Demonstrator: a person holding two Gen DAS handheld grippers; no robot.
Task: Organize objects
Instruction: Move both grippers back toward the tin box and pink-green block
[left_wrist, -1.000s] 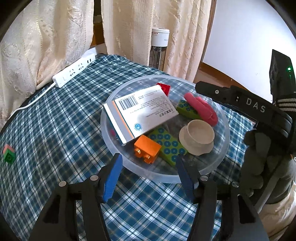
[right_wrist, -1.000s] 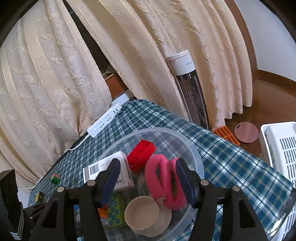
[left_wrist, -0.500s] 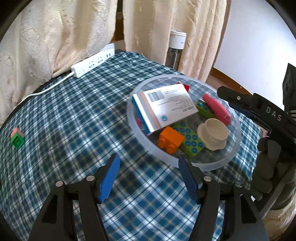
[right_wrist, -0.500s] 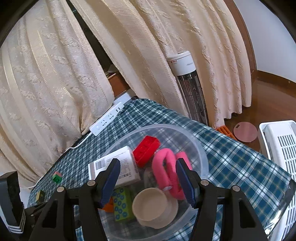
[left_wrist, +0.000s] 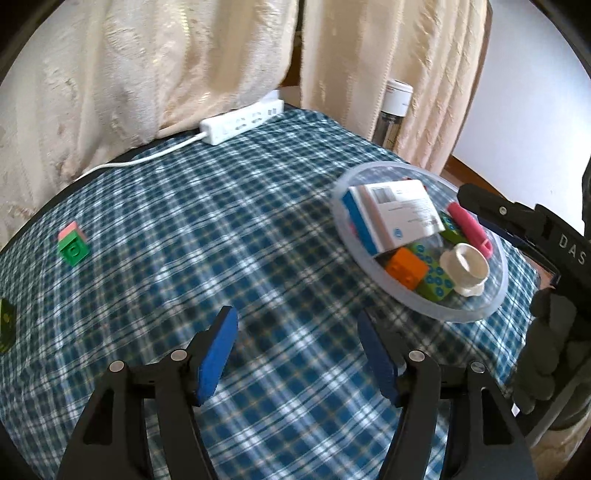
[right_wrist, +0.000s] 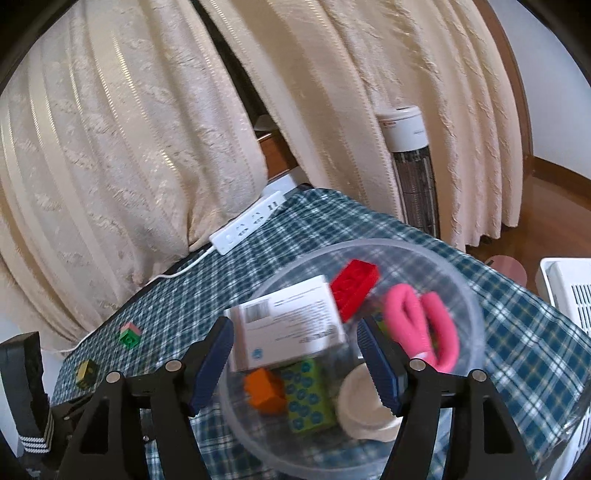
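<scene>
Left wrist: both grippers (left_wrist: 295, 354) (right_wrist: 293, 363) released, power strip (left_wrist: 242, 122) behind bowl (left_wrist: 458, 315).

Left gripper (left_wrist: 297, 341) jaws apart over bare plaid cloth (left_wrist: 221, 236). Clear bowl (left_wrist: 476, 314) of items far right; green-pink block (left_wrist: 73, 248) far left.

The bowl (left_wrist: 421, 306) is sitting near the table's (left_wrist: 229, 236) right edge, holding a box (left_wrist: 397, 216), 4 bricks, a cup (left_wrist: 466, 266) and a looped band (right_wrist: 421, 330). The box is leaning over the bricks. A power strip (left_wrist: 242, 122) is lying along the far edge. 2 small blocks (left_wrist: 73, 248) are resting near the left edge, well apart from the bowl.
</scene>
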